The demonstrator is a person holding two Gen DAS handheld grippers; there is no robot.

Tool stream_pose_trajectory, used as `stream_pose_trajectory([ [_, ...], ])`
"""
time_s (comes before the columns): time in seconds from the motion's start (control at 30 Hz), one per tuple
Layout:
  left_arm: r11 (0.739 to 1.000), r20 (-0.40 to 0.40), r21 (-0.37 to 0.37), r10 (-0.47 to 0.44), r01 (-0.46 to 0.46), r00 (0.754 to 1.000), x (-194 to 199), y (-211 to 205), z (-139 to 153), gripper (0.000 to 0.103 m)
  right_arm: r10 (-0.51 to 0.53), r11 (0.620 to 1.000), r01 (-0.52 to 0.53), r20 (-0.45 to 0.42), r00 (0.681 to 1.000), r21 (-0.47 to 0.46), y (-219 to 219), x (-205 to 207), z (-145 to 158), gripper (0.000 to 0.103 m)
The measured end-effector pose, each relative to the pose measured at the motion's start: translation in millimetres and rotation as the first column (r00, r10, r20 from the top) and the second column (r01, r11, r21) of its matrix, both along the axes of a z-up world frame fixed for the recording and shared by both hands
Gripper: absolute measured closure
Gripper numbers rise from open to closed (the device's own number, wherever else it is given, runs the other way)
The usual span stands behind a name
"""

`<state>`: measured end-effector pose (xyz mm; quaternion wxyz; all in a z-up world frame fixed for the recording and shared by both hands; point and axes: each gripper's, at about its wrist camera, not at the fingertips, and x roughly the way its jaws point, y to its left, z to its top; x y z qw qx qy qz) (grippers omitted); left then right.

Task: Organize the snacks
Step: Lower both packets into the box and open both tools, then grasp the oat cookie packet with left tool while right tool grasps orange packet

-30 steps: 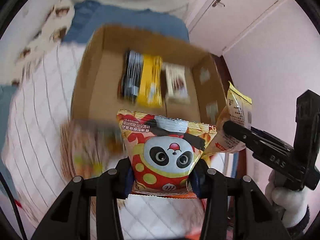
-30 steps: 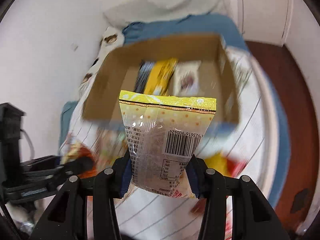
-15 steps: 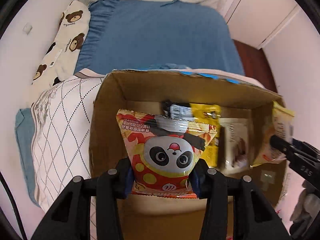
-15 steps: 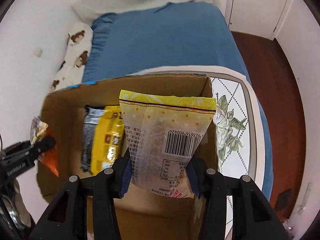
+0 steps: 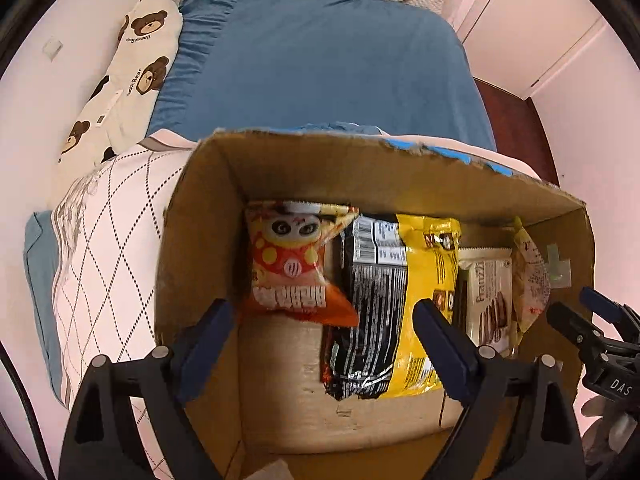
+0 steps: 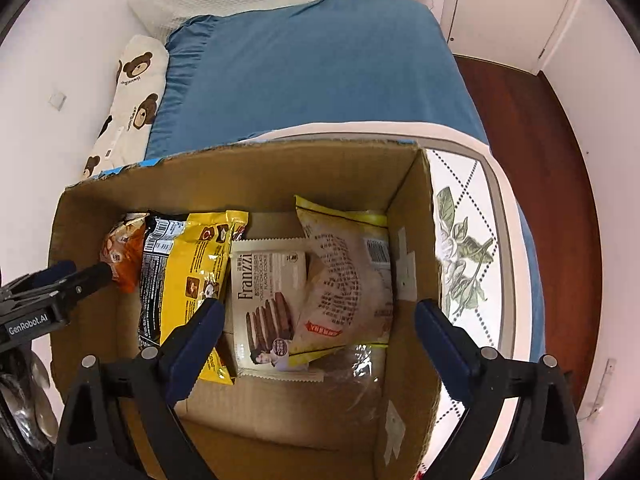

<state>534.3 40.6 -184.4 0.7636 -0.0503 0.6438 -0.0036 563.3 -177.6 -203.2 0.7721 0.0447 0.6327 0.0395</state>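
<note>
A cardboard box was seen on a quilted bed beside white walls; left gripper and right gripper, jaws just opened, were empty; panda snack bag and yellow-trimmed bag lay inside, the box's near wall cut off.

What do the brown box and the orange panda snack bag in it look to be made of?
Brown open-topped box: looks like corrugated cardboard, matte, with a ragged torn top edge and tape patches. Orange panda snack bag: seemingly thin plastic film, glossy, crinkled, with a crimped serrated seal on top.
</note>
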Motion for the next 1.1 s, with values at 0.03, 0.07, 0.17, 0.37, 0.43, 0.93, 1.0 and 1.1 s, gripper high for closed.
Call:
stream_pose_trajectory([
  [0.03, 1.000, 0.007, 0.003, 0.004, -0.004, 1.000, -4, 0, 1, 0.011, 0.004, 1.000, -0.004, 0.005, 1.000, -0.007, 2, -4, -1, 0.005],
  [0.07, 1.000, 0.016, 0.009, 0.006, -0.007, 1.000, -8, 0, 1, 0.011, 0.004, 1.000, -0.004, 0.009, 1.000, -0.016, 4, -10, -1, 0.005],
  [0.17, 1.000, 0.036, 0.014, 0.013, -0.014, 0.999, -21, -1, 1, 0.011, 0.009, 0.999, -0.008, 0.028, 1.000, -0.033, 8, -21, -3, 0.005],
  [0.37, 0.999, 0.061, 0.032, 0.014, -0.016, 0.998, -47, -6, 1, 0.011, 0.003, 0.999, -0.001, 0.063, 0.998, -0.037, 15, -48, -2, 0.005],
  [0.43, 0.999, 0.078, 0.027, 0.022, -0.024, 0.997, -56, -6, 5, 0.011, 0.002, 0.999, 0.001, 0.076, 0.997, -0.039, 16, -55, 1, 0.005],
  [0.93, 0.999, 0.306, 0.042, 0.006, -0.020, 0.952, -138, -14, 72, 0.011, 0.044, 0.993, -0.008, 0.313, 0.949, -0.115, 26, -150, 74, 0.005],
  [1.0, 0.999, 0.327, 0.045, -0.001, -0.015, 0.945, -151, -15, 80, 0.011, 0.052, 0.993, -0.013, 0.332, 0.942, -0.118, 28, -163, 83, 0.005],
  [1.1, 0.999, 0.346, 0.035, -0.006, -0.006, 0.938, -171, -17, 90, 0.011, 0.062, 0.993, -0.022, 0.357, 0.932, -0.116, 31, -183, 95, 0.005],
])
